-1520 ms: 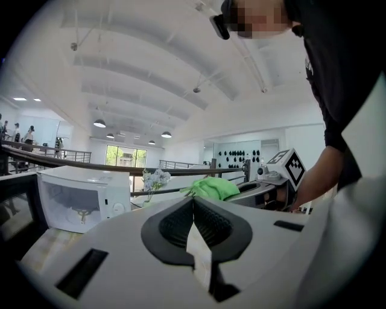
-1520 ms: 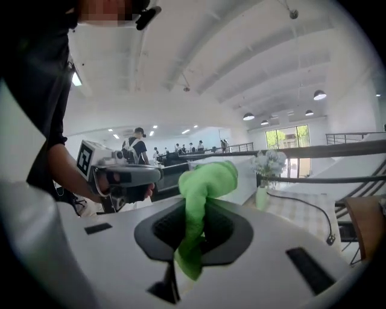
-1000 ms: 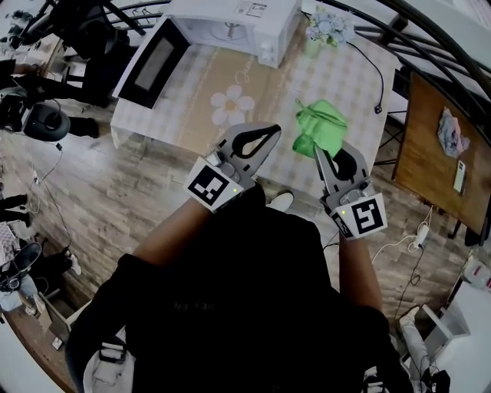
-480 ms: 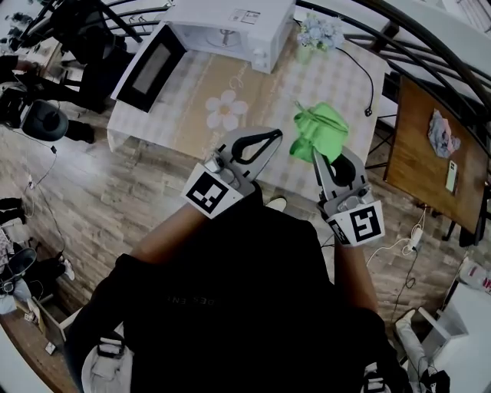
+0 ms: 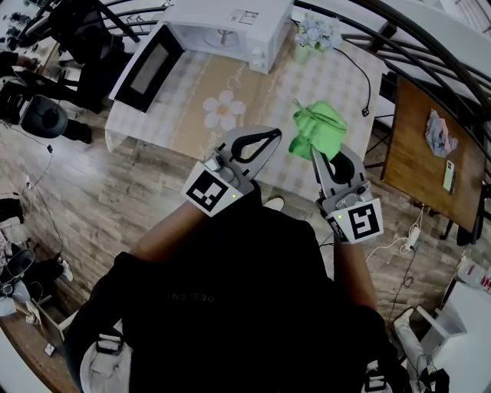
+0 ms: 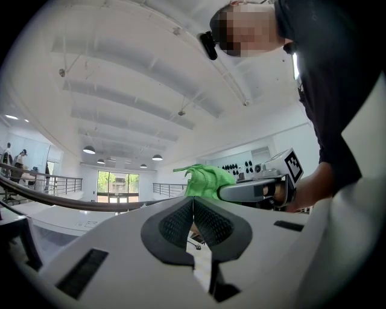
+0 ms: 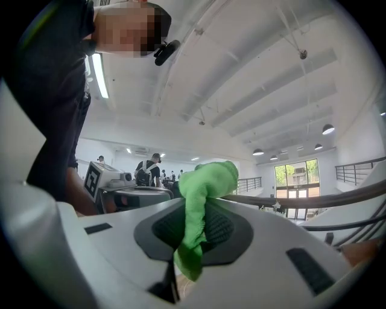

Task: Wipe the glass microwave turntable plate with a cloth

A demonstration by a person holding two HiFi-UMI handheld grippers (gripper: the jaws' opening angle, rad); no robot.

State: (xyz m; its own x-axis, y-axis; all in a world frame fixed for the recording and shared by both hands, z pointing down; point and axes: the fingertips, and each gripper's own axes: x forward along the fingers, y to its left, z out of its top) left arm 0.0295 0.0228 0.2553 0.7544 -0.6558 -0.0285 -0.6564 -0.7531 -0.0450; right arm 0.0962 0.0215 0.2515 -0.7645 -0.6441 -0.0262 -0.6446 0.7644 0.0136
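Cloth (image 5: pixel 318 127), bright green, hung bunched over the checked table (image 5: pixel 349 77) in the head view, pinched at its near end by the right gripper (image 5: pixel 313 152). The left gripper (image 5: pixel 275 135) hovered beside it, near the table's front edge. At the far edge stood the microwave (image 5: pixel 230 17), its door (image 5: pixel 144 67) swung open. The glass turntable plate could not be made out for certain; it was probably inside that cavity, well apart from both tools.

The left gripper view showed its jaws pressed together on nothing, the cloth off to one side.

The right gripper view showed its jaws clamped on a thin fold of the cloth, most of it flopping above them.

Risk, as I judge it: so narrow a bite could slip during scrubbing, and a reach into the cavity might knock the glass against the walls.
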